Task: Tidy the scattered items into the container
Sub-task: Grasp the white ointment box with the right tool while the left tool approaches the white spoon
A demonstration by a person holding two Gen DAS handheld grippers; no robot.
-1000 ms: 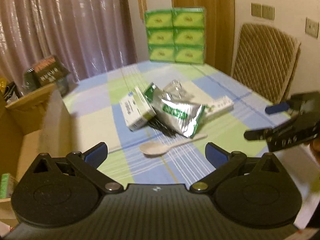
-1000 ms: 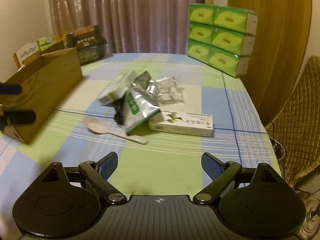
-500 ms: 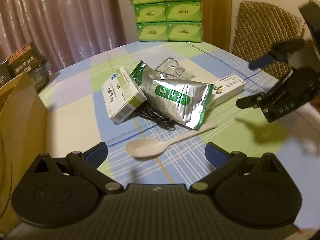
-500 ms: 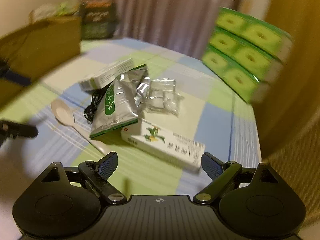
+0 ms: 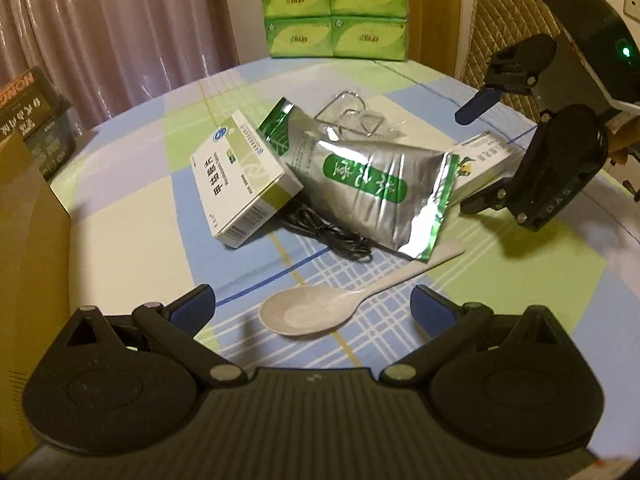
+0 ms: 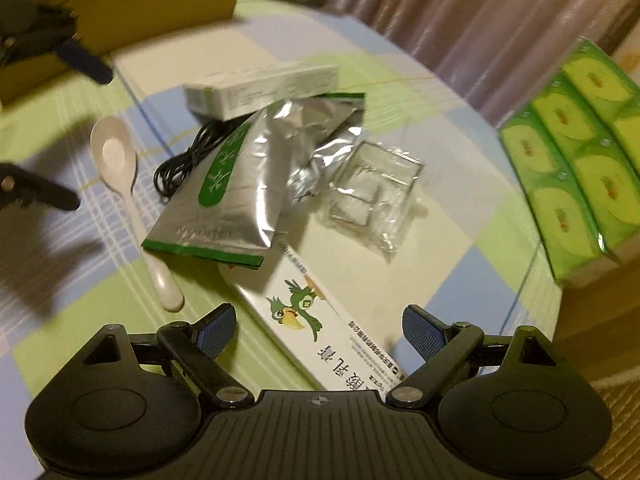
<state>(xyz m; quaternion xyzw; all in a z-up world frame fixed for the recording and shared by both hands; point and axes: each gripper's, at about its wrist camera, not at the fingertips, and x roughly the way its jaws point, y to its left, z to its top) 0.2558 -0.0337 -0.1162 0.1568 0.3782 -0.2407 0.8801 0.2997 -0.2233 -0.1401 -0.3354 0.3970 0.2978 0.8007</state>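
Note:
A pile lies on the checked tablecloth: a white spoon (image 5: 316,312), a silver-green foil pouch (image 5: 360,188), a white-green medicine box (image 5: 244,184), a coiled black cable (image 5: 332,236), a clear plastic packet (image 6: 372,192) and a long white box with a bird picture (image 6: 320,324). My left gripper (image 5: 314,304) is open, its fingers either side of the spoon's bowl. My right gripper (image 6: 320,330) is open, straddling the long box; it also shows in the left wrist view (image 5: 468,160). The cardboard box (image 6: 132,0) stands at the left.
A stack of green tissue packs (image 5: 332,12) stands at the table's far side. A dark printed box (image 5: 32,120) sits near the cardboard box. A padded chair (image 5: 508,40) stands to the right, curtains behind.
Both grippers moved down and in toward the pile. The left one closed in on the spoon; the right one came over the long bird box. Both stayed open.

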